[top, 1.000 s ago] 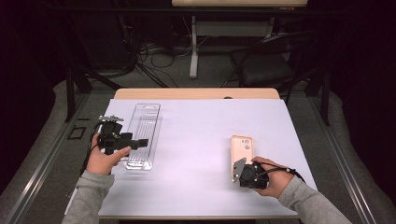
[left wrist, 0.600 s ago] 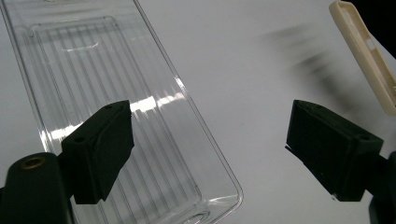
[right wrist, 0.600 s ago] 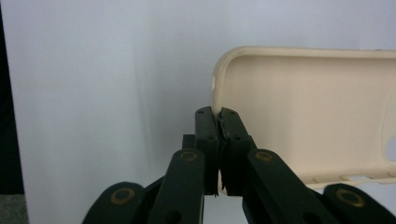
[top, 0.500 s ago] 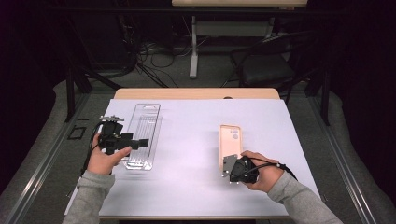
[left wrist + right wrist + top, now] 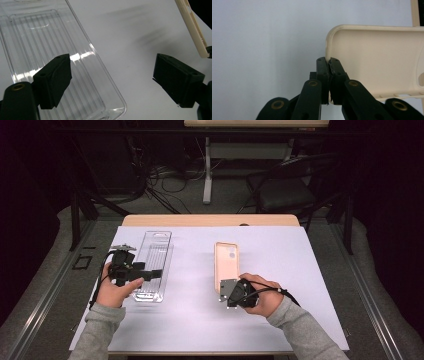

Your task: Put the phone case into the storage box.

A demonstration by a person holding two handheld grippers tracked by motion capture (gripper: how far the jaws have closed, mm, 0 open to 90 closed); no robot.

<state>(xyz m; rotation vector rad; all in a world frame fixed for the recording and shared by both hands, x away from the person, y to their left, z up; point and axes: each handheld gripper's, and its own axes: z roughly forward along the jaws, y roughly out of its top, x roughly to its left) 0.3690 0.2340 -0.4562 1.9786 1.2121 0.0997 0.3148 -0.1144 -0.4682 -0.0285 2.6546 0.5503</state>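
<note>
- Phone case (image 5: 226, 265), beige, open side up, lies about mid-table, well to the right of the clear tray (image 5: 153, 265); near end of the case sits in the right gripper (image 5: 226, 290).
- Right gripper: jaws clamped tight on the case's side wall near a rounded corner, seen close in the right gripper view (image 5: 329, 66). Only a thin strip of rim is between the jaws.
- Left gripper (image 5: 150, 271): jaws spread wide, holding nothing, hovering over the tray's near end; one jaw above the tray's ribbed floor, the other out past its right edge over the bare table (image 5: 140, 32).
- Tray looks empty; long and narrow, running away from the person, flat on the table.
- Can't tell whether the case's far end is resting on the table or just off it.
- Risk: pinch on a thin, bendy wall, so the case could twist or slip out if swung fast toward the tray.
- Risk: held by one end, so the far end may droop and catch the tray's right rim, shoving the light tray.
- Risk: left gripper isn't pinning the tray; any bump slides it.
- Risk: the open left jaws sit over the tray's near end, so the two grippers could collide there.
</note>
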